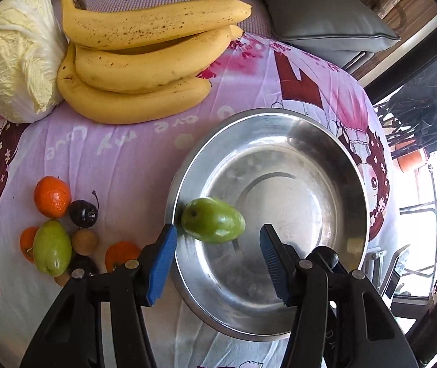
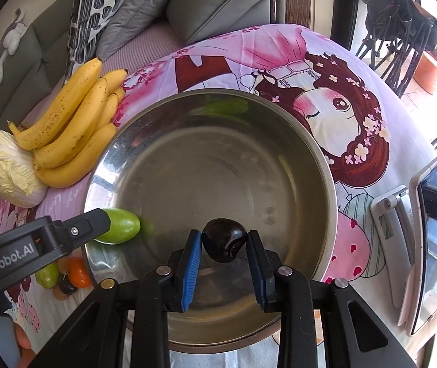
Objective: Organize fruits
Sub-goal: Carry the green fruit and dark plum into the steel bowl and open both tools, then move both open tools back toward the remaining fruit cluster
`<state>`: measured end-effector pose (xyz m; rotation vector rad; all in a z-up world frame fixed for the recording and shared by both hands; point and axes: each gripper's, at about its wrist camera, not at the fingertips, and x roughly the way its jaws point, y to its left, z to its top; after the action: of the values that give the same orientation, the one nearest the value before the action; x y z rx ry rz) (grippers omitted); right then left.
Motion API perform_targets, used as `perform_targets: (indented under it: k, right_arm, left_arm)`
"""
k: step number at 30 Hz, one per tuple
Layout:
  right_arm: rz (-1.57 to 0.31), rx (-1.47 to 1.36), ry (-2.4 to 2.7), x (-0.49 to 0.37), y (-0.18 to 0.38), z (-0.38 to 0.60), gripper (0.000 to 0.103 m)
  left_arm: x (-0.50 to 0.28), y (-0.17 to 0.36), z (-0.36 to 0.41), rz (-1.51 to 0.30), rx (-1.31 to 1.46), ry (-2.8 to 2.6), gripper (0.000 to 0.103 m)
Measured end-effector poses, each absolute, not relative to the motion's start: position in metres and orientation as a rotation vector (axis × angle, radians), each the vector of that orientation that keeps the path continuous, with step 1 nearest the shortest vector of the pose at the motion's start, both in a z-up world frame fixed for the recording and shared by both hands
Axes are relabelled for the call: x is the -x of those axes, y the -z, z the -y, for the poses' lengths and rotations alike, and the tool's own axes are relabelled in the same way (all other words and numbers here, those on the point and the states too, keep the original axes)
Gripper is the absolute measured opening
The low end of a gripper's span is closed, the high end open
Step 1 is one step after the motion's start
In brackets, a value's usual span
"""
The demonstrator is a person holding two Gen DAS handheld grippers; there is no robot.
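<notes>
Left gripper point(image 1: 218, 239) is gaping wide over the steel bowl point(image 1: 325, 141), gripping nothing; the green fruit point(image 1: 212, 220) is lying just inside the bowl's rim, and contact with the fingers is unclear. Right gripper point(image 2: 224, 245) is sitting ajar around a dark plum point(image 2: 225, 239), grip unclear. Bananas point(image 1: 144, 58) are lying on the pink cartoon sheet point(image 1: 120, 147). "GenRobot.AI" is showing.

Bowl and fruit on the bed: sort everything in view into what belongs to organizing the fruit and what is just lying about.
Belongs to the job:
- steel bowl
- green fruit at the bowl's rim
- dark plum
- small fruit pile
- bananas
- left gripper
- right gripper

Lying about:
- cabbage
- cushions
- tablet on stand
- plush toy
</notes>
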<state>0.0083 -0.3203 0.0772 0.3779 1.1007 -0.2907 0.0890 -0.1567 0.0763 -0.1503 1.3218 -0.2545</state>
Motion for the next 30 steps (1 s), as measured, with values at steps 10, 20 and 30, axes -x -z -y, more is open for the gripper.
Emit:
perform_targets:
  k: [10, 20, 30]
  right_arm:
    - [-1.139, -0.365, 0.301, -0.009, -0.077, 0.318, 0.035]
    - [-1.136, -0.308, 0.274, -0.01, -0.089, 0.294, 0.061]
    - [-1.134, -0.208, 0.078, -0.01, -0.094, 0.215, 0.065]
  left_arm:
    - [-0.076, -0.083, 0.134, -1.299, 0.139, 0.196, 0.058]
    - [-0.055, -0.083, 0.062, -1.292, 0.185, 0.044, 0.075]
    - [-0.032, -0.076, -0.012, -1.268, 0.282, -0.112, 0.085]
